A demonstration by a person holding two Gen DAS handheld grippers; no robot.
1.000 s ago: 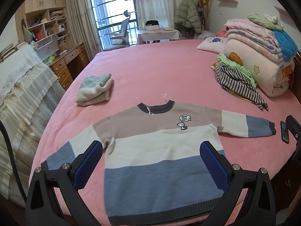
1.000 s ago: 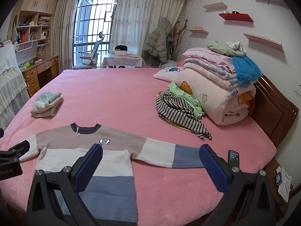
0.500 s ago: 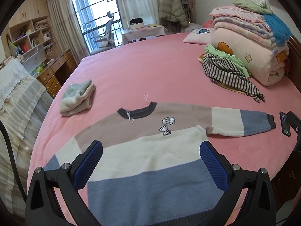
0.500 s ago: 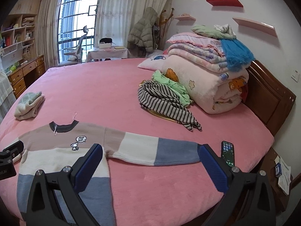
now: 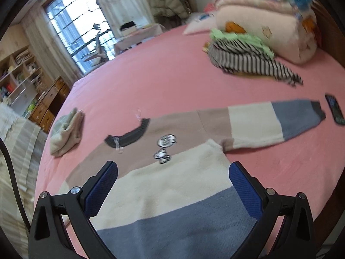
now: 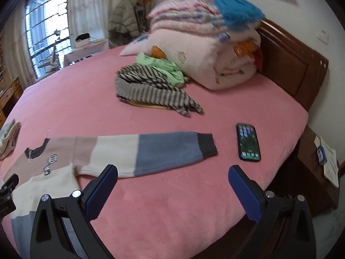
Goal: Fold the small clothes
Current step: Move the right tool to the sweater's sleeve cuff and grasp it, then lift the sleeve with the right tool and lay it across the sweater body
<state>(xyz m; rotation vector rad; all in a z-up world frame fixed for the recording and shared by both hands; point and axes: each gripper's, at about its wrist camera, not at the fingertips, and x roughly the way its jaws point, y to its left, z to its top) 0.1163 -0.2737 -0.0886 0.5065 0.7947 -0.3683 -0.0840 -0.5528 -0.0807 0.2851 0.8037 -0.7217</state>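
Striped knit sweater in taupe, cream and blue point(image 5: 172, 185) lies flat on the pink bedspread point(image 5: 163, 82), lower centre of frame. Left gripper point(image 5: 172, 185) and right gripper point(image 6: 172, 188) both spread wide, holding nothing. Black smartphone point(image 6: 248, 142) just beyond the sleeve cuff.

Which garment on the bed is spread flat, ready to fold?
The color-block sweater, lying open with its sleeve stretched out. The striped garment is crumpled; the pale one is already bundled.
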